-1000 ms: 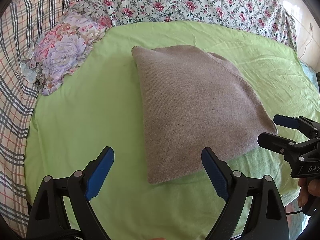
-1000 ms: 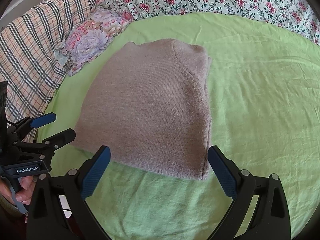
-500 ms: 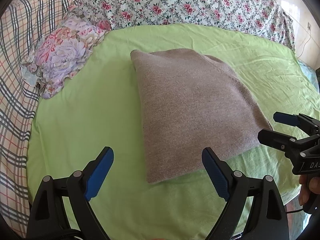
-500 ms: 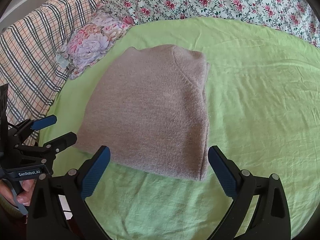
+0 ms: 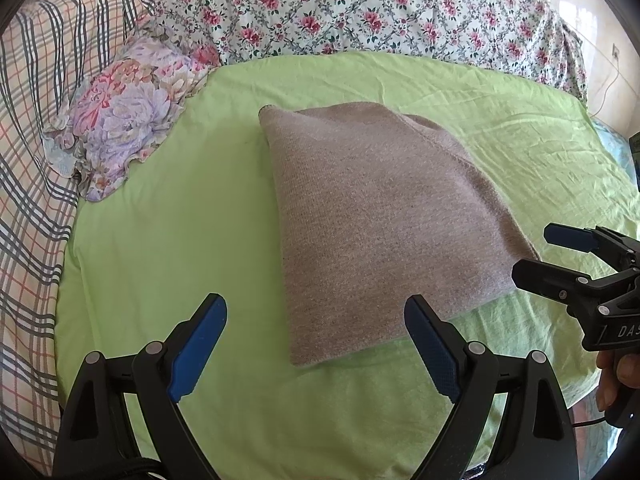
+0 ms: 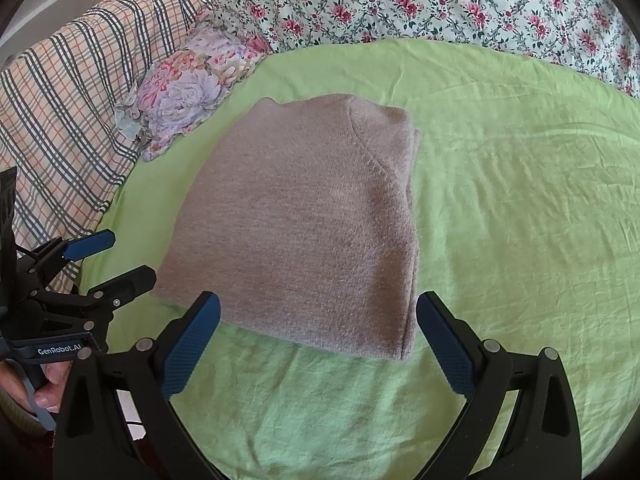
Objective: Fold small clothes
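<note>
The taupe knit sweater (image 5: 384,220) lies folded into a compact rectangle on the green sheet (image 5: 168,220) of the bed, roughly mid-sheet, with its near edge just ahead of both tools. The left gripper (image 5: 316,348) has its fingers spread wide and holds nothing; the right gripper (image 6: 318,344) is likewise spread and empty, hovering just short of the sweater's near hem without touching it.

Compared with a second ago, both tools have drawn back a little: the sweater sits slightly farther off in each wrist view and more of the floral bedspread (image 5: 360,12) shows at the far side. The sweater itself has not shifted or changed shape, and the flowered cushion (image 5: 124,116) at far left stays where it was beside the plaid blanket (image 5: 36,128).

That retreat with open fingers suggests this fold is likely finished and the garment has been let go, so either a final tidy or the next piece probably follows.
</note>
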A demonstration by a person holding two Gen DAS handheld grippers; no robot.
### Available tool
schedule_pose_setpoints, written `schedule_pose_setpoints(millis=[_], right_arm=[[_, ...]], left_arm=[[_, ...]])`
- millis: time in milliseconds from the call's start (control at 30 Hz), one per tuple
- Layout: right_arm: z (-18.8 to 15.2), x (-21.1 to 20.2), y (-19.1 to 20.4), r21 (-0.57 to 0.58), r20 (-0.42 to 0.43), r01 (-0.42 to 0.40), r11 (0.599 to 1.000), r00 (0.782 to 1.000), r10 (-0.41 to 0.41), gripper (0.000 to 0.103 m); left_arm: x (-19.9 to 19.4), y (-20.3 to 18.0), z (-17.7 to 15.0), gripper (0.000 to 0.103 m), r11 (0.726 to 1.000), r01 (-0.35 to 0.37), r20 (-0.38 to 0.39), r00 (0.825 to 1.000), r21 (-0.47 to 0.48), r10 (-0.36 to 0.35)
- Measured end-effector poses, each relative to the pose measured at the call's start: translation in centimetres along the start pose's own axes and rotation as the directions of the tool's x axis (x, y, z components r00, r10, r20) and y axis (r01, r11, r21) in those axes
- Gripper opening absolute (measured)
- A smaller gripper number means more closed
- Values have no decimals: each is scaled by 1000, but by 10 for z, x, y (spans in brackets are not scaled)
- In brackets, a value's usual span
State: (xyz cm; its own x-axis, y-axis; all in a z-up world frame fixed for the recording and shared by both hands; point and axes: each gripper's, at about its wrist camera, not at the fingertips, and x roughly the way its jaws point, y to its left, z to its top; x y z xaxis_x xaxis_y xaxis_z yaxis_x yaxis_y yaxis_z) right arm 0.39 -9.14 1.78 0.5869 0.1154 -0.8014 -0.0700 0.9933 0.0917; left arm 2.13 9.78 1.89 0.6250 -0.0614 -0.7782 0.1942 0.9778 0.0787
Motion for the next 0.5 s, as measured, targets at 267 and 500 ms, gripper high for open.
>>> schedule_pose_setpoints(millis=[267,500], right_arm=[[-1,1,2,-1,-4,0,1000,1000,0,99],[-2,1,4,0,-3,3,1000,1000,-3,99]], left_arm=[[-1,-1,0,91,1000,0,0,1000,-1,0],[-1,-2,-1,91,1000,-1,-1,1000,-1,1]])
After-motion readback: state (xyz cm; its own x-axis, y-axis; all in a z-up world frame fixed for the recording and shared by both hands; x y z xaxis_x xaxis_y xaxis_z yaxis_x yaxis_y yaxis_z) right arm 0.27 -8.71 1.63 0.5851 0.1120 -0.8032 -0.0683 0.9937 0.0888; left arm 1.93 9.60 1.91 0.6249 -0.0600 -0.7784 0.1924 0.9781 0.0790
